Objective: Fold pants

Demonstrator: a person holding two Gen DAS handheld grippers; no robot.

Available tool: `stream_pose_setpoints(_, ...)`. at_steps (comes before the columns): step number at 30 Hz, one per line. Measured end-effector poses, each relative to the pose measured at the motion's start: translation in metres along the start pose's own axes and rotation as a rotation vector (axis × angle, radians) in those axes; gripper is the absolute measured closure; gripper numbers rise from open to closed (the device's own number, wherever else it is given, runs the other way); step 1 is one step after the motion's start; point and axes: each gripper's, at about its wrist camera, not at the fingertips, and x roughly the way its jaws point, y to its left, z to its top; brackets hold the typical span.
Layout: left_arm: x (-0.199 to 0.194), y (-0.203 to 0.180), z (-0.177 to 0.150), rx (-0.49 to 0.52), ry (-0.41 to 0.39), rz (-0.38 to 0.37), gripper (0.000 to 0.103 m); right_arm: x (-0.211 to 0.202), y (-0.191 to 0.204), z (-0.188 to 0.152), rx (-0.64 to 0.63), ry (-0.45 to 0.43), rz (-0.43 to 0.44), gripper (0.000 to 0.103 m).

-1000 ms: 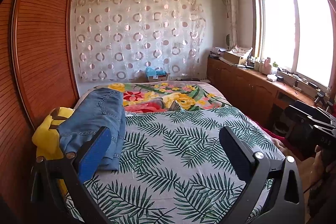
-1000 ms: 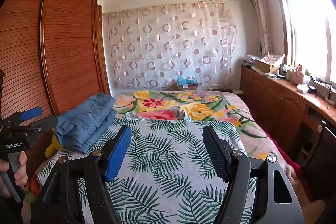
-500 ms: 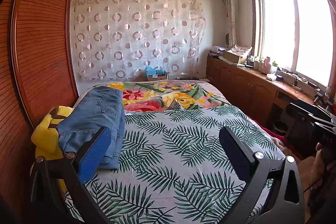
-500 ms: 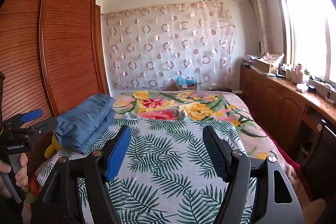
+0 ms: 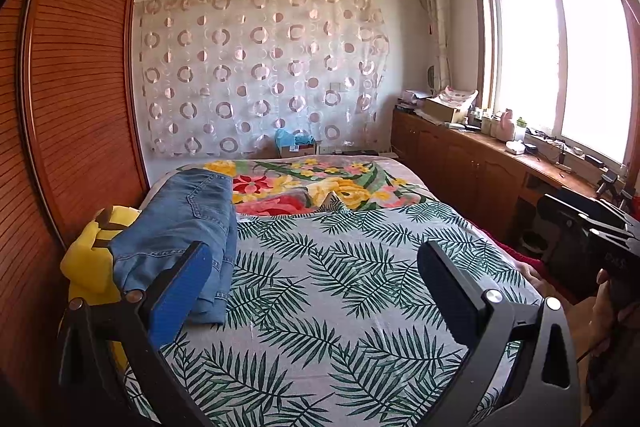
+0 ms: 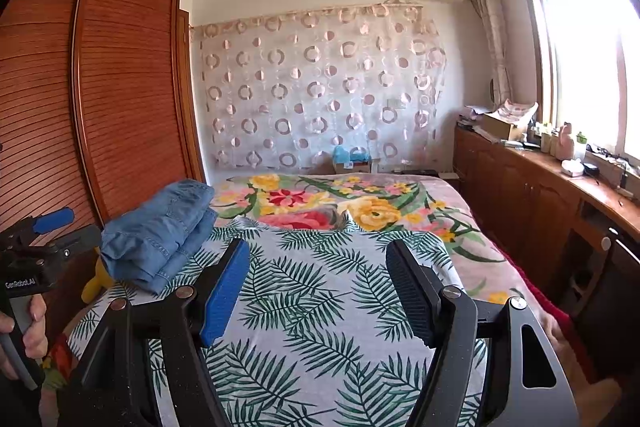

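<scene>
1. Both grippers hang above the near end of the bed (image 5: 360, 307), each spread wide with nothing between its fingers.
2. Left of the left gripper (image 5: 316, 275) and a little ahead of it lie the jeans (image 5: 180, 223), already folded into a stack at the bed's left edge. Their near end sits just behind the blue left pad (image 5: 178, 297); whether pad and denim touch I cannot tell.
3. The stack's long axis runs away from the jaws, toward the far wall, roughly in line with the fingers.
4. From the right gripper (image 6: 316, 287) the jeans (image 6: 160, 227) lie well off to the left and ahead, beyond its blue pad (image 6: 224, 291). So the left gripper is the nearer one, I'd judge, and any next reach goes leftward.
5. Hard to make out: a yellow toy (image 5: 90, 259) is wedged under the jeans' left side, mostly covered, so that side of the stack rides higher. The bottom layers and the far end of the stack are hidden. The bed's near edge is cut off behind both grippers.
</scene>
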Motion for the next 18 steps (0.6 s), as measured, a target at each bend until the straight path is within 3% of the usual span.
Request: stream_pose_setpoints(18,-0.0058,-0.0022,0.0016,0.004,-0.009,-0.007,0.0,0.0,0.0009,-0.0008,-0.003,-0.009,-0.002,0.031)
